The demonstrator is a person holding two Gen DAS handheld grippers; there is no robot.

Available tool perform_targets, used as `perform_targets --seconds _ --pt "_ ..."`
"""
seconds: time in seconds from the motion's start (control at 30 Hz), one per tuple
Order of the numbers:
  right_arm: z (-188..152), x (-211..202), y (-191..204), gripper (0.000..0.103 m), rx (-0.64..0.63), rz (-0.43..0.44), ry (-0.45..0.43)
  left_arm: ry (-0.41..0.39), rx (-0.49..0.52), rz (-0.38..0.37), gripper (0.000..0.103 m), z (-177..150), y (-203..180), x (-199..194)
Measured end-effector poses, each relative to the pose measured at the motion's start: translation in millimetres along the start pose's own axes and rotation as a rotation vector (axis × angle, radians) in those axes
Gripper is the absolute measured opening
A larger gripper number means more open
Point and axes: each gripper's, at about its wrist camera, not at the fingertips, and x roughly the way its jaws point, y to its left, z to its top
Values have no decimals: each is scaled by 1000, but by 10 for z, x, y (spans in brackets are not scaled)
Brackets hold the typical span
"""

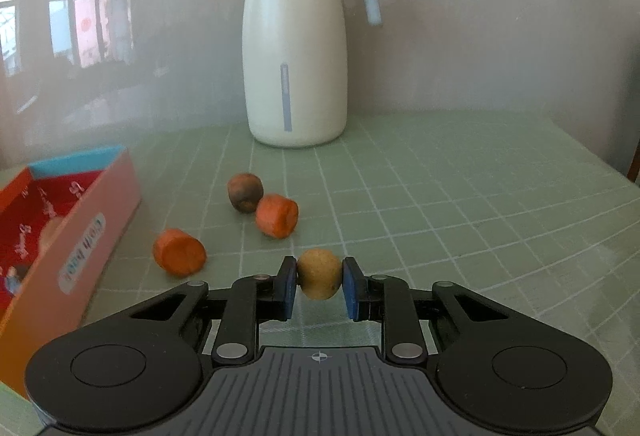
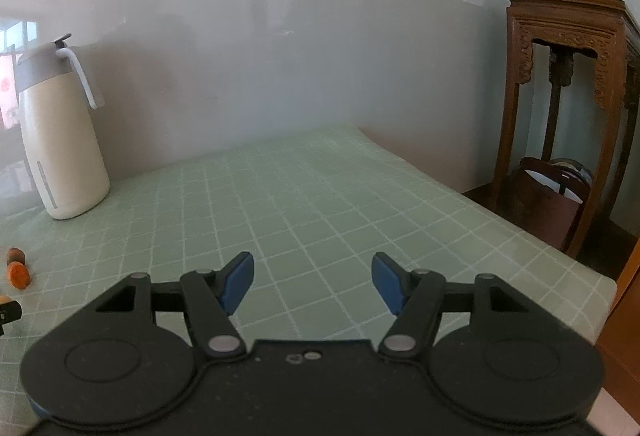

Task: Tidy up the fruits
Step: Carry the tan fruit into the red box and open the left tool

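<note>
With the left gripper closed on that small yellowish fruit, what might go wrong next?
The round yellowish fruit sits only at the tips of the left gripper, so it may slip out. Swinging toward the open box could knock the nearest carrot piece.

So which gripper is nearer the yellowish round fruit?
Left. The left gripper is shut on the yellowish fruit; the right gripper hangs open over bare tablecloth, off to the fruit's right.

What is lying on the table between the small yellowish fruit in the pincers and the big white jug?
In the left wrist view, an orange piece and a dark brownish fruit, touching each other, lie between the yellowish fruit and the jug.
</note>
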Motion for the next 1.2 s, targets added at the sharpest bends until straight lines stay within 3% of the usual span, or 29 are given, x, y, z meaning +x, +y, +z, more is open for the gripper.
perform_targets --seconds 0.67,1.2 --pt "14 -57 776 65 -88 94 -8 -114 -63 77 24 120 963 -530" --pt "-32 -97 1291 65 -145 168 -1 -87 -147 216 24 -15 1906 -566"
